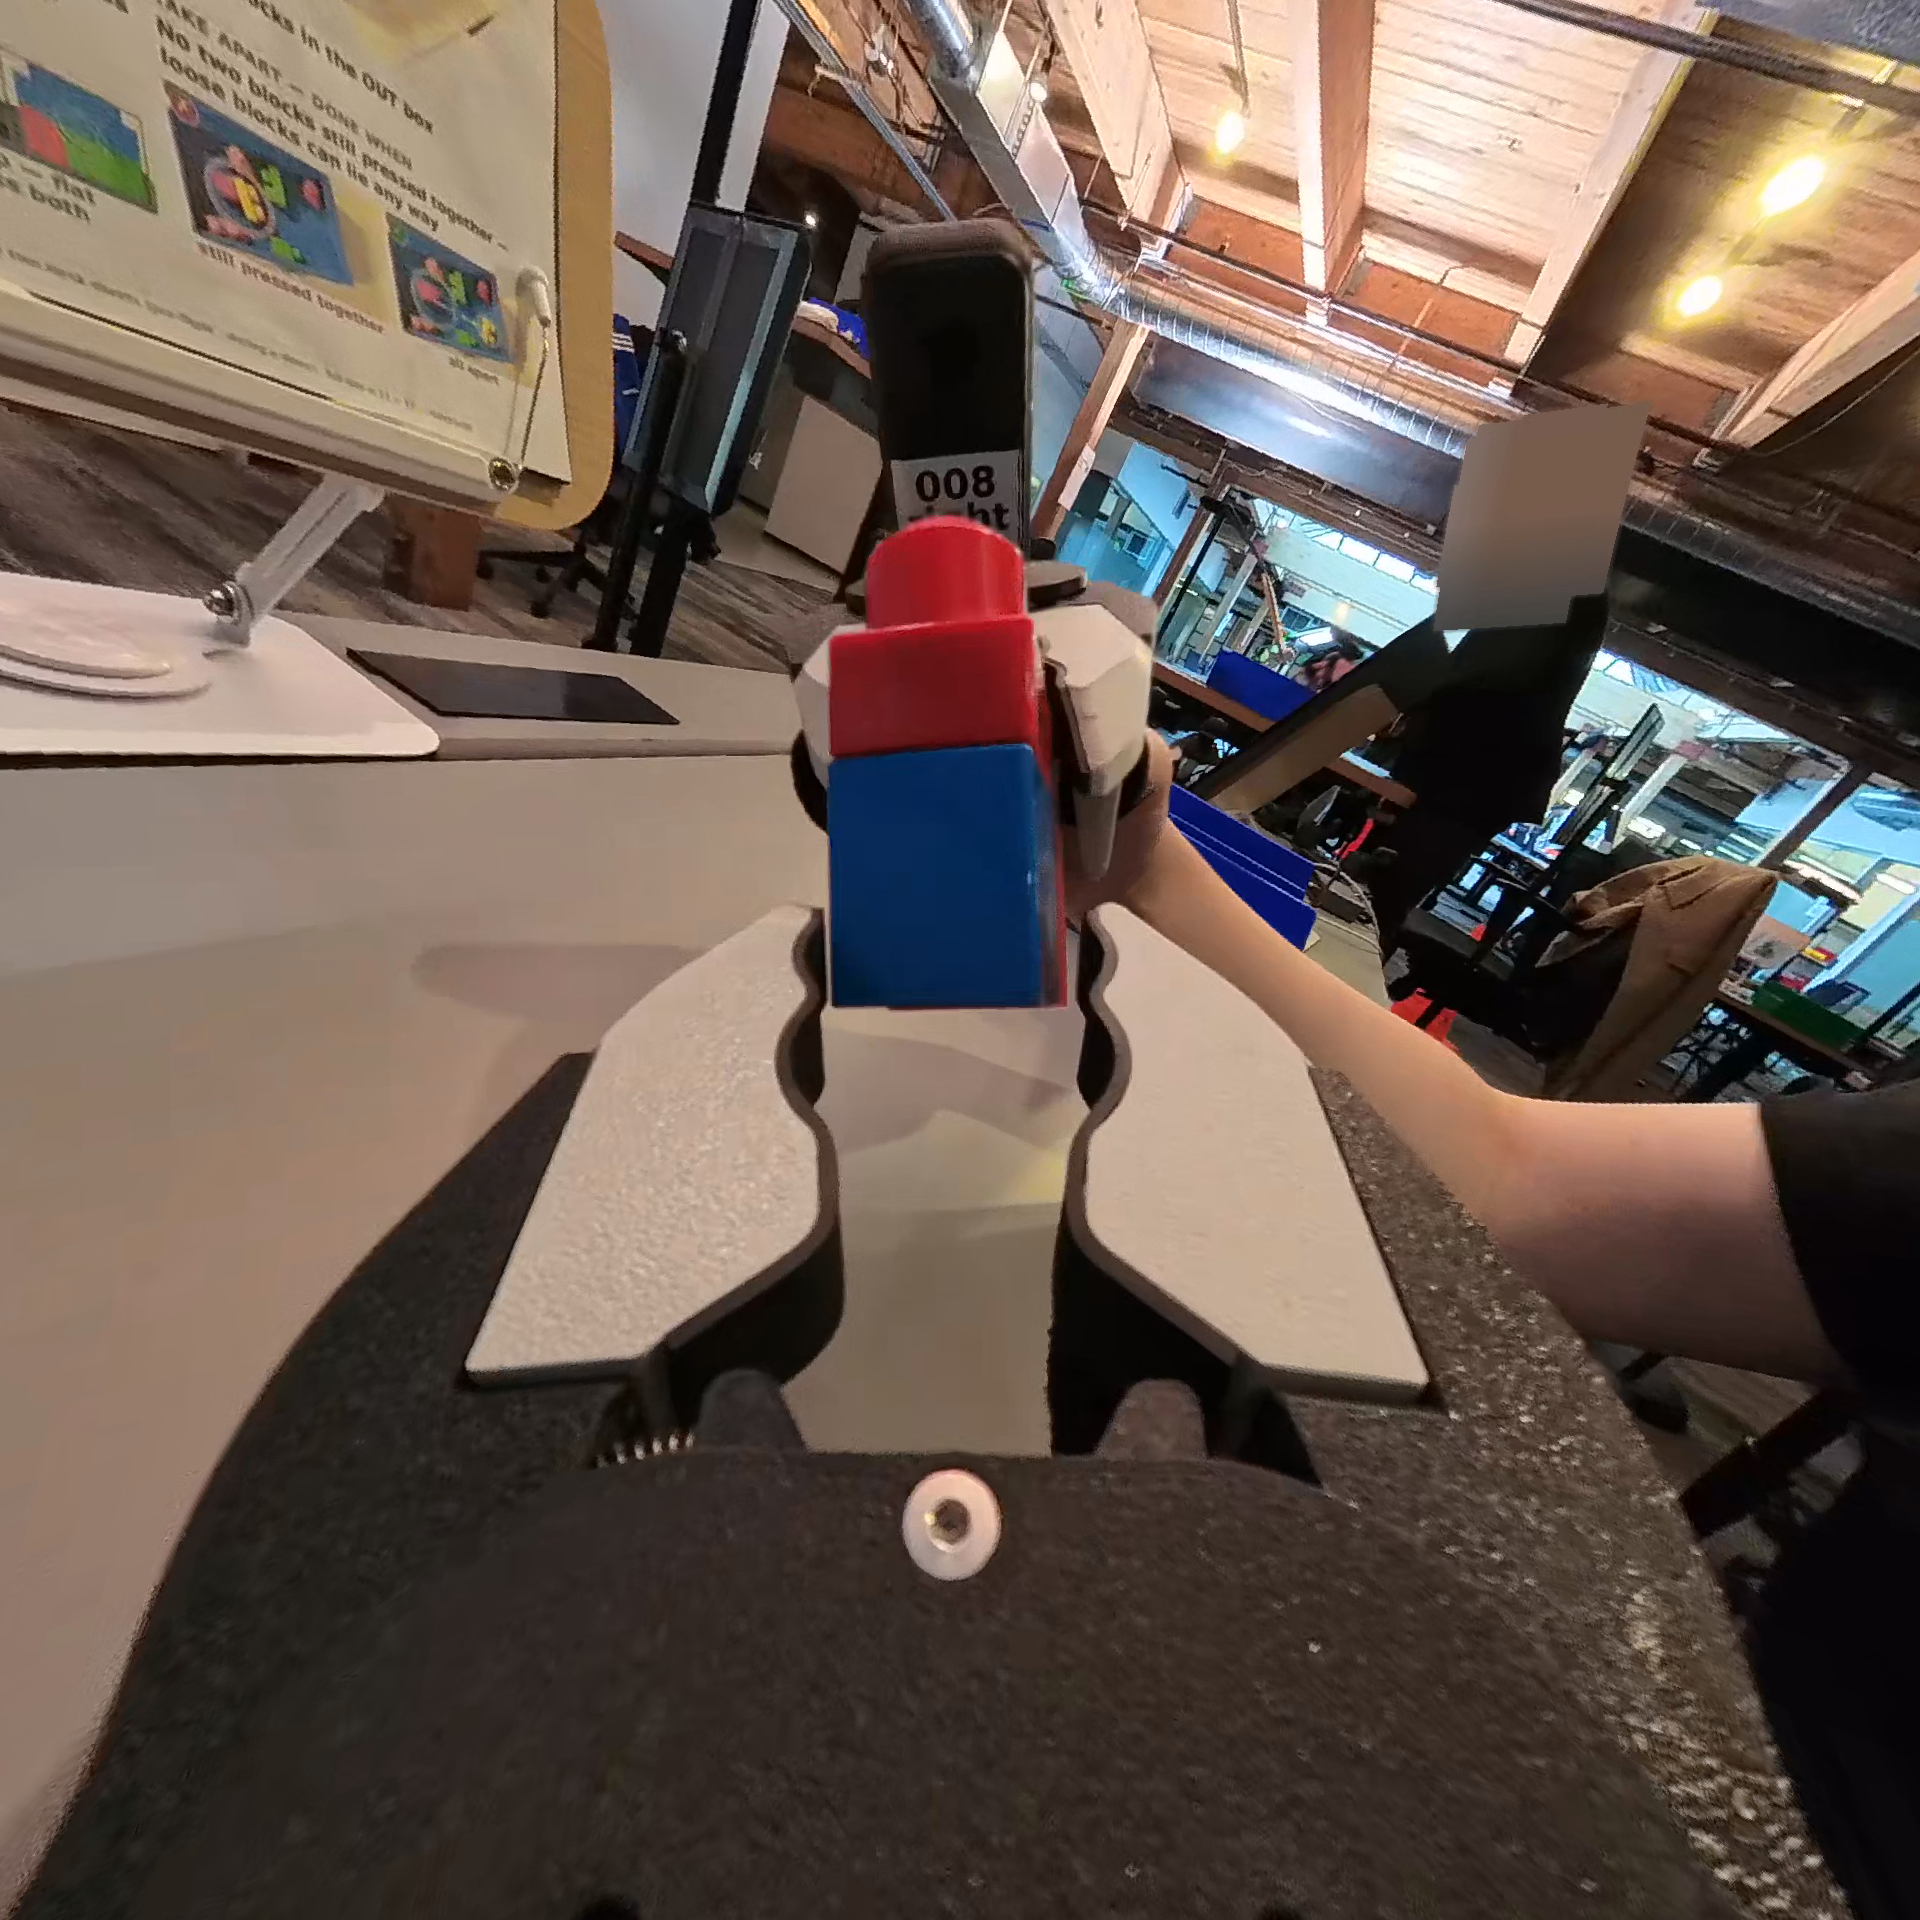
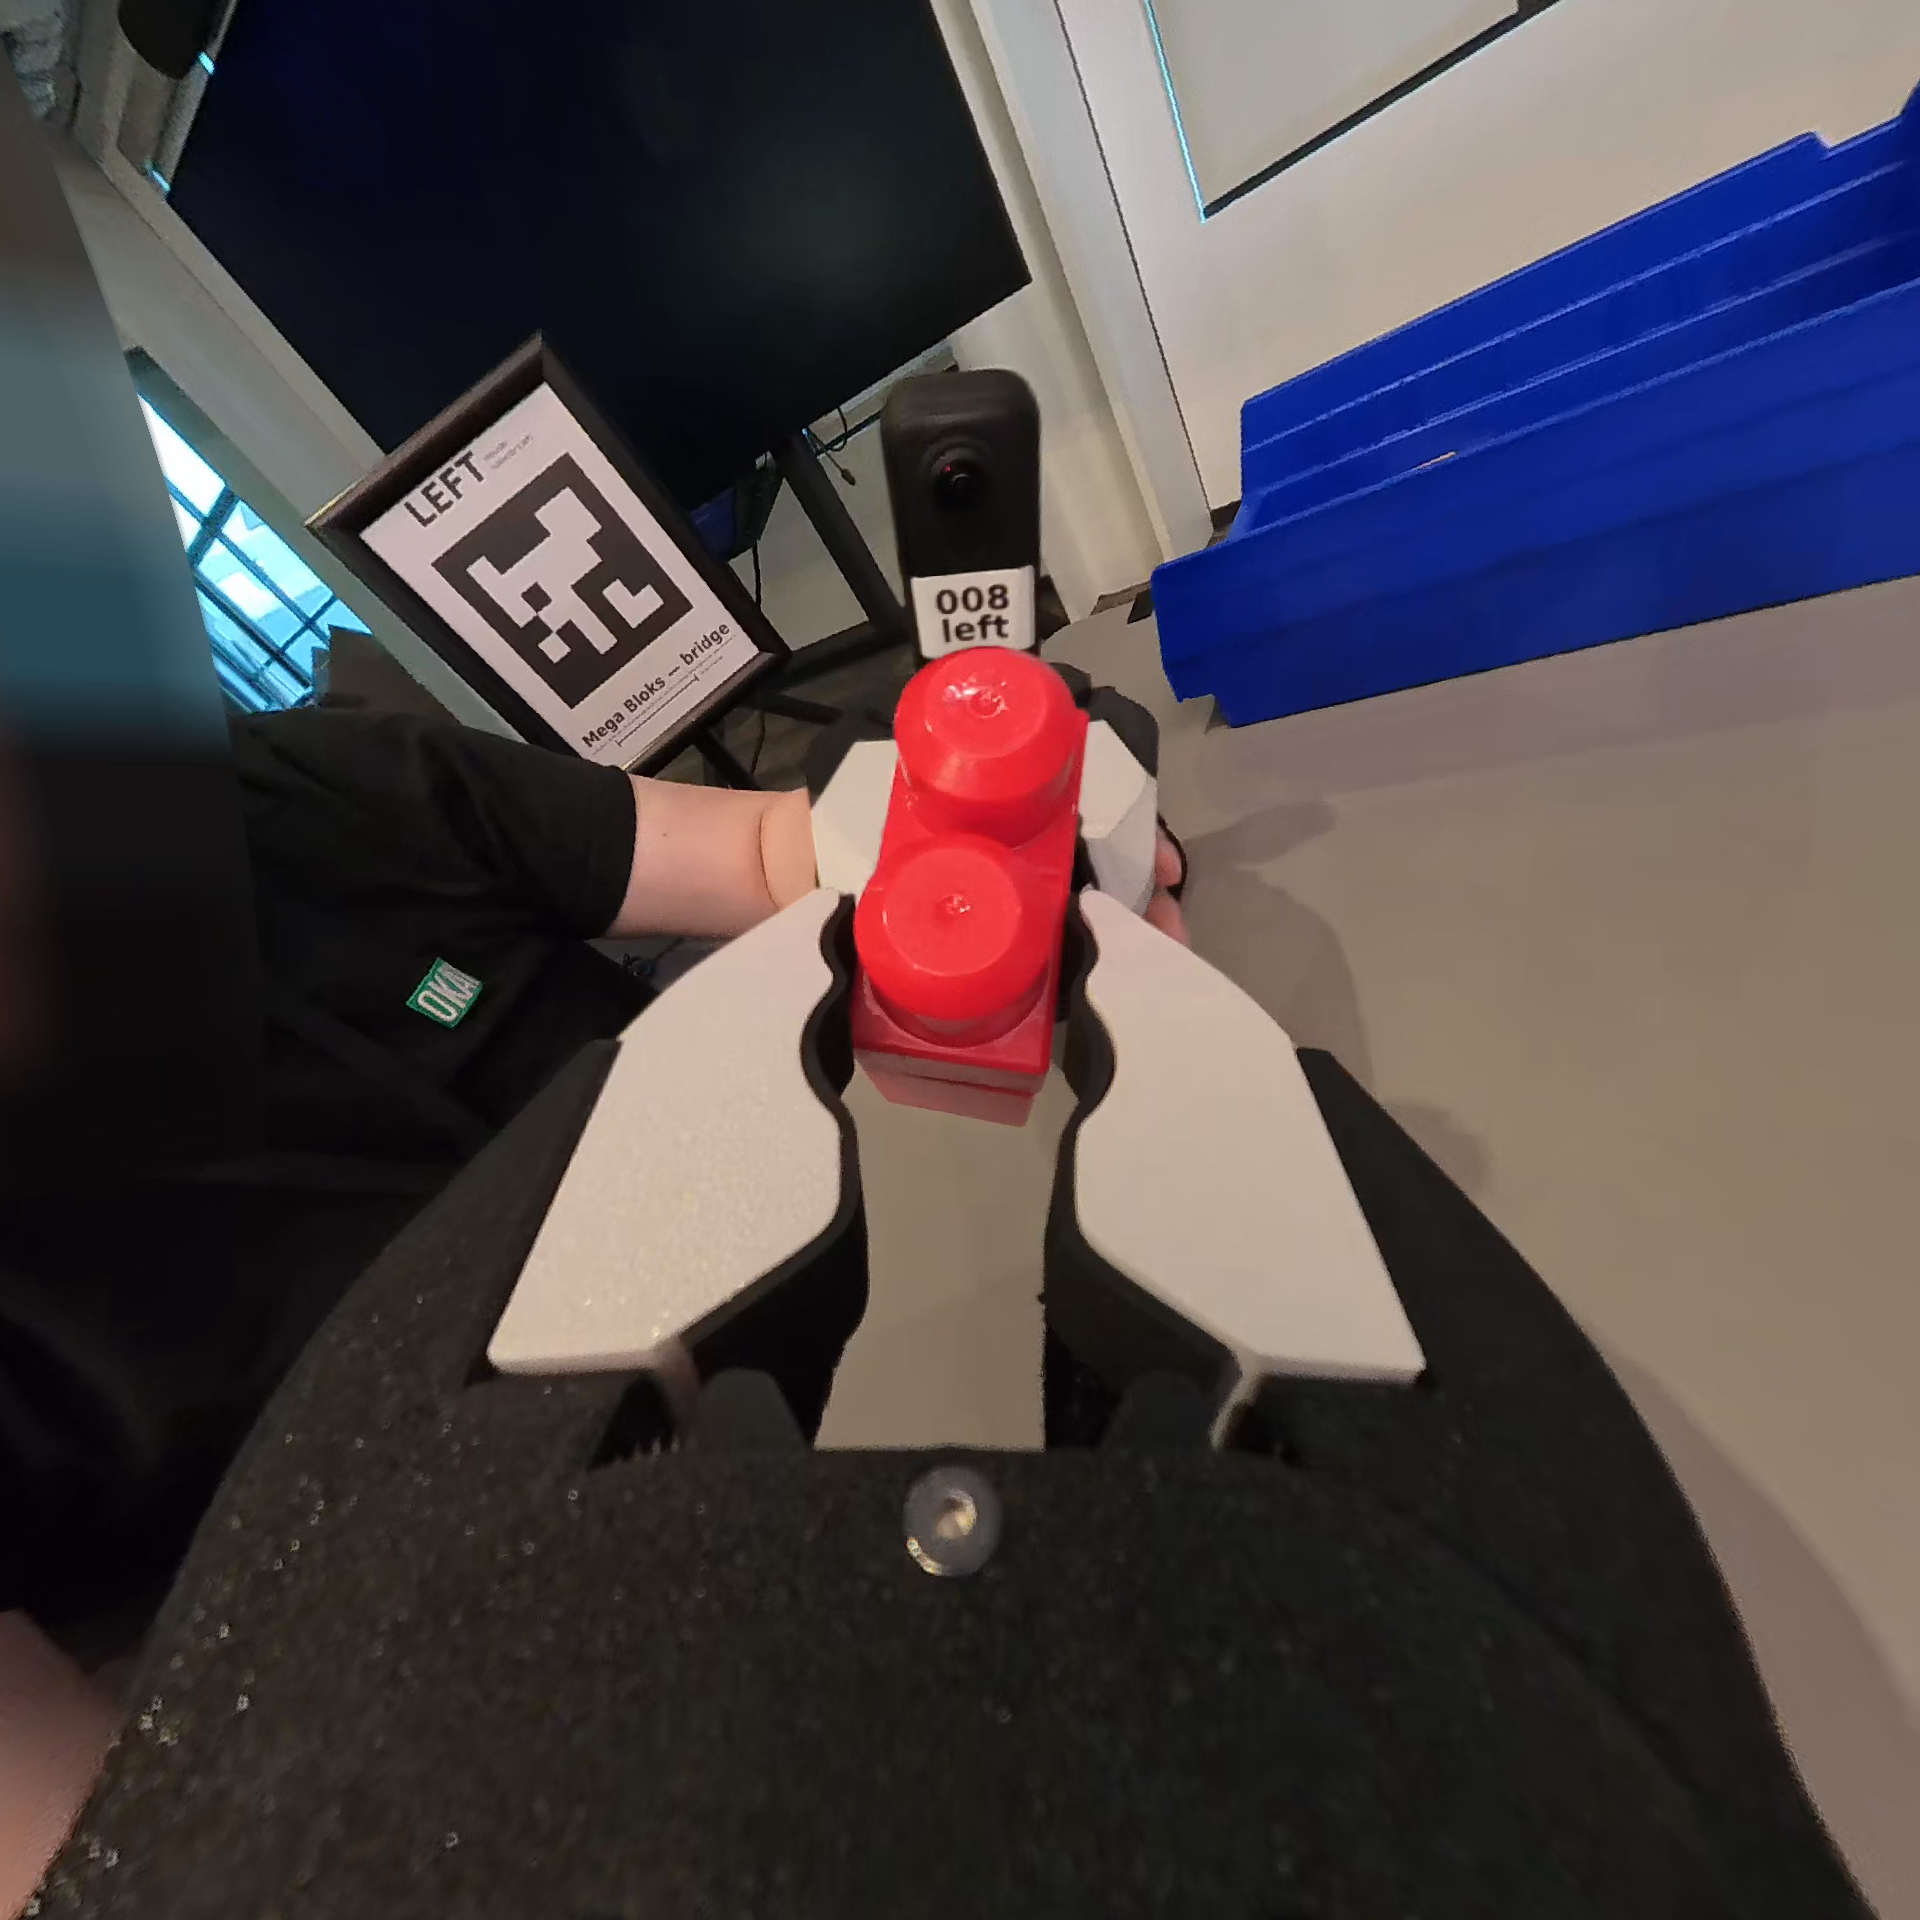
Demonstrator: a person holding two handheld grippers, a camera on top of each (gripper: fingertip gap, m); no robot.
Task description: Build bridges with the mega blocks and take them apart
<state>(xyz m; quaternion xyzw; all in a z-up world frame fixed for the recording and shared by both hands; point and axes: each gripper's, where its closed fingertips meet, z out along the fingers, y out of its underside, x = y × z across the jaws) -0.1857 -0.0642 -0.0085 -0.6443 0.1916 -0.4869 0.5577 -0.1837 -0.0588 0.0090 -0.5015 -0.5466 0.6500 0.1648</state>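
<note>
Both wrist cameras face each other close up, sharing the red-on-blue plastic block stack (image 1: pixel 940 800) (image 2: pixel 961 904) at 12 o'clock.

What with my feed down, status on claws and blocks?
Left claw shut on blue plastic block. Right claw shut on red two-stud plastic block, stacked on blue. Unobstructed.

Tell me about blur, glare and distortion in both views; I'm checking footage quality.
Left wrist view: the red block and blue block are fairly sharp, ceiling lamps flare, and the wide lens bends the beams. Right wrist view: small highlights on the red block's studs, soft shadows on the grey table, left edge smeared.
</note>
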